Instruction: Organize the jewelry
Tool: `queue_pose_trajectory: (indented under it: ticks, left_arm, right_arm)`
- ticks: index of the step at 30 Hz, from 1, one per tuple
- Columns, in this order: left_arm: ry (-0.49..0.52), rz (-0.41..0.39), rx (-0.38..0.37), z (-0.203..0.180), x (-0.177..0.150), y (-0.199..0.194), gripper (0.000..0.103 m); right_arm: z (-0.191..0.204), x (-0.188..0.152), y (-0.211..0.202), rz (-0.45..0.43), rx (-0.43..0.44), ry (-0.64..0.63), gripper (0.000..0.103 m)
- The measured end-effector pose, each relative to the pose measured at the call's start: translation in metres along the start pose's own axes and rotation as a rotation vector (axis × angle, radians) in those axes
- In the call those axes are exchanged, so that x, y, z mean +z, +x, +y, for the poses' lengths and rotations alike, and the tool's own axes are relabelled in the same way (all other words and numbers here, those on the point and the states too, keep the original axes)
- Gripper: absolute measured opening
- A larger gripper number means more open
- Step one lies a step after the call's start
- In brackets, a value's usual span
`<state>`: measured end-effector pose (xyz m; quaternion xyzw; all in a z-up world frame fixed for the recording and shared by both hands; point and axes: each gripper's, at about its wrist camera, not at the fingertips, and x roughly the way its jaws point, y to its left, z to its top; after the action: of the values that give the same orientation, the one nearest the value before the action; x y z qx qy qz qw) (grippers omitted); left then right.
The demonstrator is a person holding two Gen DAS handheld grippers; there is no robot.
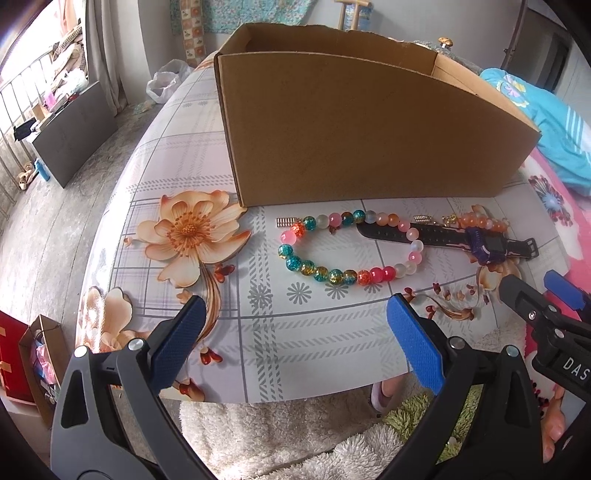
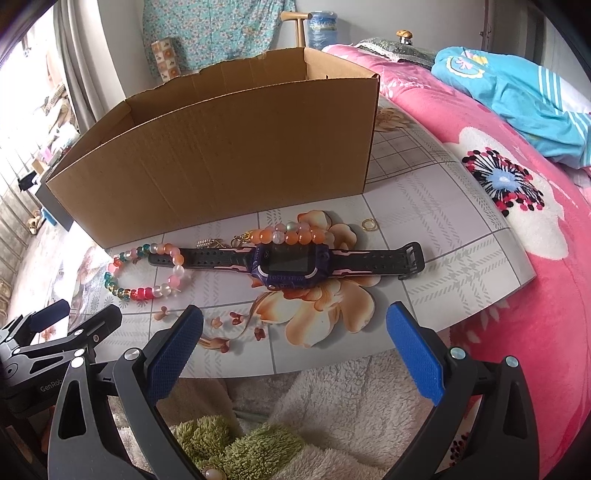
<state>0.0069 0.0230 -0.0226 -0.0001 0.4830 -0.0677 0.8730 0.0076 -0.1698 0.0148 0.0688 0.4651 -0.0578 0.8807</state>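
Bead necklace [image 1: 343, 251] — beside box [image 1: 369, 129].

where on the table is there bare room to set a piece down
Free: the near strip between the bead necklace and the table edge, and the left side around the printed flower. Crowded: along the cardboard box, where necklace, watch and orange bracelet overlap.

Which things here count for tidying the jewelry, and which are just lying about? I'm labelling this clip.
For the job:
multicoloured bead bracelet
orange bead bracelet
purple smartwatch
gold ring
cardboard box

Lying about:
blue garment
pink floral blanket
white plastic bag
water bottle
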Motion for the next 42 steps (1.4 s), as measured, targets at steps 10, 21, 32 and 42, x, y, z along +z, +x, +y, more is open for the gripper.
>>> queue_pose_trajectory:
  ticks: [10, 21, 32, 42]
  left_arm:
    - [0.005, -0.139, -0.203, 0.017, -0.005, -0.022, 0.095]
    - [0.023, -0.203, -0.230, 0.033, 0.000, -0.028, 0.095]
    - [0.155, -0.221, -0.142, 0.028, 0.015, -0.017, 0.073]
    - [0.190, -0.089, -0.155, 0.022, 0.027, 0.016, 0.039]
  right_arm:
    - [0.008, 0.007, -0.014, -0.101, 0.037, -0.028, 0.097]
    - [0.026, 0.017, -0.017, -0.126, 0.136, -0.055, 0.092]
    - [0.050, 0.026, 0.010, -0.044, 0.224, -0.071, 0.061]
    - [0.072, 0.031, 0.037, 0.032, 0.258, -0.118, 0.038]
